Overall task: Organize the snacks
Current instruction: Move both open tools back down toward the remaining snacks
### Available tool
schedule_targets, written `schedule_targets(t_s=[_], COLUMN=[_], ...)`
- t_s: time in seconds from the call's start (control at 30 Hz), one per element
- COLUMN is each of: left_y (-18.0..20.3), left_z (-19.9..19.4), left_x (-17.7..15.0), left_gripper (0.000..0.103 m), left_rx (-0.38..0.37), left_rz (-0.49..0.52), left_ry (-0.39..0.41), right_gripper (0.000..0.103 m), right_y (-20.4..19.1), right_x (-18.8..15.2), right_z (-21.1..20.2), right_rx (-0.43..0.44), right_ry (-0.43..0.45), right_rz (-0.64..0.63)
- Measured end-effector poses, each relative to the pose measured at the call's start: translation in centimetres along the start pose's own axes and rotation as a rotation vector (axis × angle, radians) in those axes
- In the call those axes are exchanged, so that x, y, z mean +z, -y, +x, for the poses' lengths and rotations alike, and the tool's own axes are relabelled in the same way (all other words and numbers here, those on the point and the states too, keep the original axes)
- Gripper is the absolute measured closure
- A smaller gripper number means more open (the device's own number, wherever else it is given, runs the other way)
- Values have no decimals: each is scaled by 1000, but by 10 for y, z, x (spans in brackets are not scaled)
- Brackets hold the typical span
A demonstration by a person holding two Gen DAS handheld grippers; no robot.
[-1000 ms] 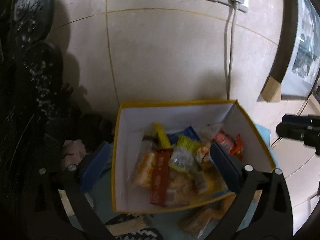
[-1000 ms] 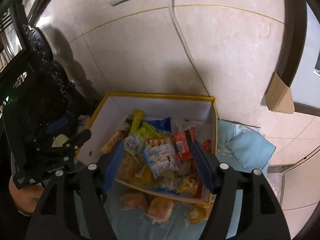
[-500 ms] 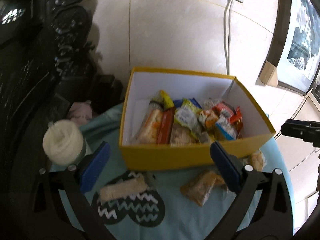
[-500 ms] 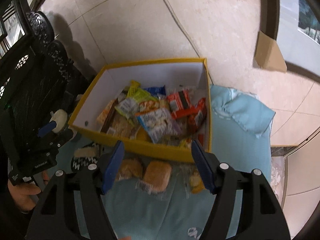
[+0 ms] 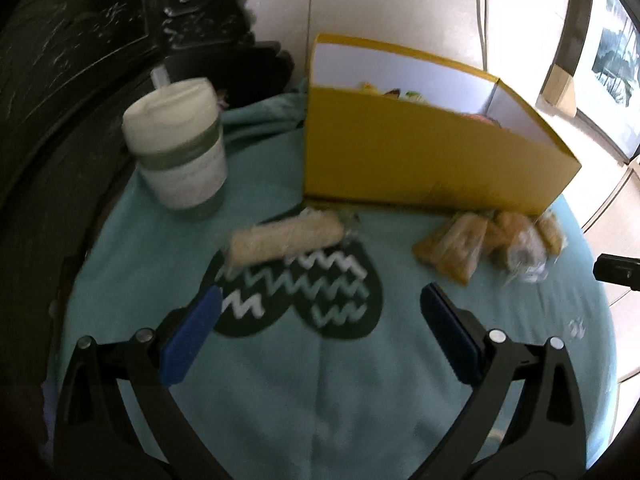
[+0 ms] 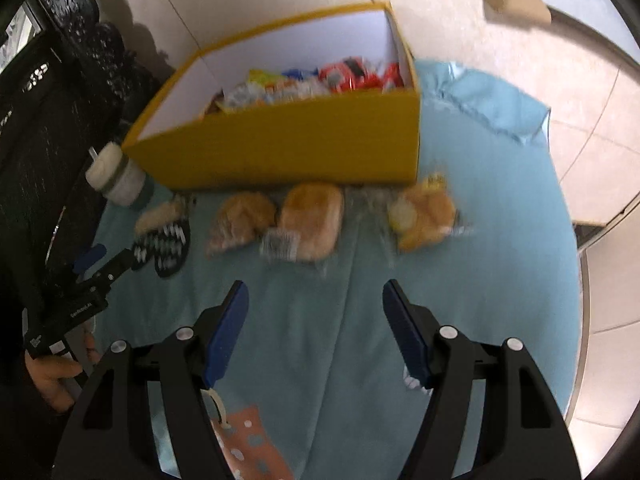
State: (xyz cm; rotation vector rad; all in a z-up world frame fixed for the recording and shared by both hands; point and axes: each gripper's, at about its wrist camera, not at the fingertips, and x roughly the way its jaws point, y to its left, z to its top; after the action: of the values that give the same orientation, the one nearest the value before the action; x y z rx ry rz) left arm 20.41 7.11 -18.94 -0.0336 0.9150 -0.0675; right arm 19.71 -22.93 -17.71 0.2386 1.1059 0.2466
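Observation:
A yellow box with several wrapped snacks inside stands at the back of a teal cloth. In front of it lie a pale rice bar and three wrapped buns: a left bun, a middle bun and a right bun. They show as orange packets in the left wrist view. My left gripper is open and empty, low over the cloth near the rice bar. My right gripper is open and empty, just before the buns.
A white cup with a lid stands left of the box. A dark heart print marks the teal cloth. Dark carved furniture is at the left. An orange dotted tag lies near the front edge.
Both grippers have drawn back from above the box and dropped low over the cloth. The box now shows from its front side, with the loose snacks close ahead.

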Motion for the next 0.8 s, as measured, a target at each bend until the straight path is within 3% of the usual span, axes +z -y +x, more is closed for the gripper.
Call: schedule_targets(t_s=[0.17, 0.43, 0.63, 0.8], left_y=[-8, -8, -7, 1], left_z=[-4, 7, 28, 53], left_x=[-15, -11, 4, 16], left_gripper=[2, 2, 2, 2], left_rx=[24, 24, 17, 2], left_rz=[8, 28, 52, 129], left_ry=[43, 72, 82, 89], right_gripper=[32, 31, 30, 30], right_y=[-11, -30, -31, -32], right_x=[-14, -17, -13, -13], right_z=[3, 10, 24, 37], right_rx=[-39, -42, -51, -58], right_ry=[41, 105, 93, 66], right_rz=[-67, -144, -138, -133])
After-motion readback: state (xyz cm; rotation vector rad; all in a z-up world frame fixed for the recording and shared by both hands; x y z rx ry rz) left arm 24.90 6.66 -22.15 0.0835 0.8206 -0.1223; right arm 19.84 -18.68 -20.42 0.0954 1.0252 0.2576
